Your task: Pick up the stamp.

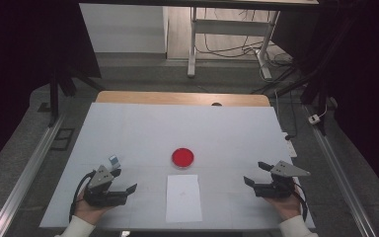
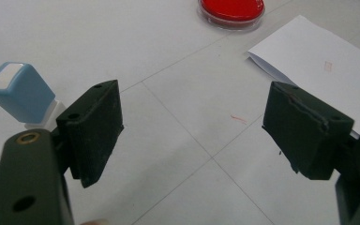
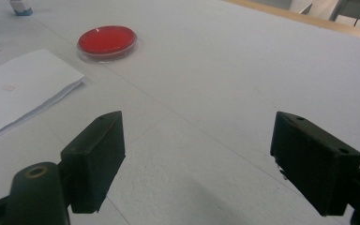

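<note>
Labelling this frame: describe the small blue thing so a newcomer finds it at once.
On the white table, start at the left gripper near the front edge. Just beyond it stands a small stamp, left of the red round dish and the sheet of paper. It alone is light blue and blocky, with a white base.

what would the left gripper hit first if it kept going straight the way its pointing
Probably the folded white paper. The left gripper points right across the table, open with nothing between its fingers, and bare table lies just ahead. The red ink pad sits farther off to one side; depth is hard to judge.
</note>
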